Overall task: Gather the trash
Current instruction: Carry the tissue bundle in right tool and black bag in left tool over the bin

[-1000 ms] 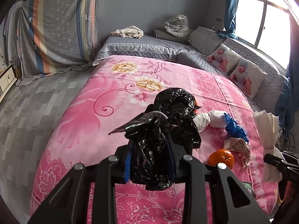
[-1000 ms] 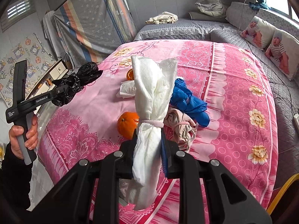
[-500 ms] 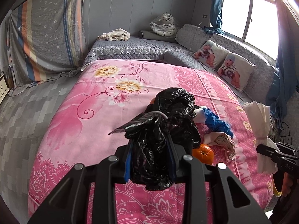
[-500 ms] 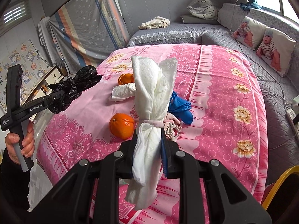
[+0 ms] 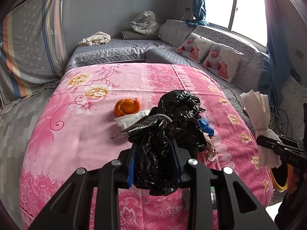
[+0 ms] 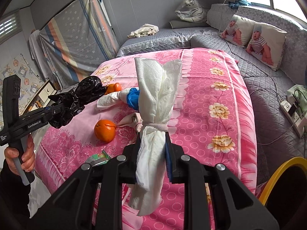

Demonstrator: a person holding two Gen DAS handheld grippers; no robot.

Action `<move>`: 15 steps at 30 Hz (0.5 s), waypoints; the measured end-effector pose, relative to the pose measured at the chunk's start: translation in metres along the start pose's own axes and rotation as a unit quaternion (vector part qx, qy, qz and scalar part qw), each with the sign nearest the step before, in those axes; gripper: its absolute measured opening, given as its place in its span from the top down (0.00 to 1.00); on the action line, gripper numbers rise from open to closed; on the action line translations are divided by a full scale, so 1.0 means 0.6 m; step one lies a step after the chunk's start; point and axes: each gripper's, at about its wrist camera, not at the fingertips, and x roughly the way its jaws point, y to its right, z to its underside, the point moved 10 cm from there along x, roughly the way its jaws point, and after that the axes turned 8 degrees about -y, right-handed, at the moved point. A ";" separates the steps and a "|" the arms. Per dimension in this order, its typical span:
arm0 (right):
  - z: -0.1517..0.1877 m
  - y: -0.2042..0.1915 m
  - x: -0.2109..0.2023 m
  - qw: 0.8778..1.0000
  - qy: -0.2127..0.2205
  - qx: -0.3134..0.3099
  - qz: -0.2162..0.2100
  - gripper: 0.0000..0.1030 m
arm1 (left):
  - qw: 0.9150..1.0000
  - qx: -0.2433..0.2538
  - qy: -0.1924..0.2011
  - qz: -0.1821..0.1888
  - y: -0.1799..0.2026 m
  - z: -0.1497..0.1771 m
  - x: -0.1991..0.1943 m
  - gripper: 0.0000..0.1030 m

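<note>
My left gripper point(image 5: 154, 164) is clamped on a crumpled black plastic bag point(image 5: 172, 126), its blue-edged pads pressing the bag's bunched lower part while the rest bulges up above the fingers, and I hold it over the near edge of the pink flowered bedspread point(image 5: 82, 134). My right gripper point(image 6: 152, 153) is closed tight on a white paper bundle point(image 6: 157, 95) tied round the middle with a pale band, the bundle standing upright between the fingers and its tail hanging below them. On the bedspread lie a whole orange point(image 6: 105, 130), an emptied orange peel point(image 5: 126, 106) further back, a crumpled white tissue point(image 6: 111, 99) just beside a blue wad point(image 6: 134, 97), and a pale beige scrap point(image 6: 132, 121) partly hidden behind the bundle. A small green-printed wrapper point(image 6: 99, 157) sits at the bed's near edge. At the lower right of the right wrist view shows the yellow rim of a bin point(image 6: 282, 170), off the bed's corner
</note>
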 end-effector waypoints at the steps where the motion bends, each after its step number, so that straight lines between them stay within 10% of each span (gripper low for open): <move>1: 0.001 0.009 -0.005 1.000 0.002 0.004 0.003 0.81 | 1.000 0.006 -0.001 0.004 0.013 -0.002 0.002 0.72; 15: 0.021 0.119 -0.076 0.996 0.037 0.064 0.045 0.81 | 0.994 0.084 -0.012 0.073 0.196 -0.019 0.033 0.72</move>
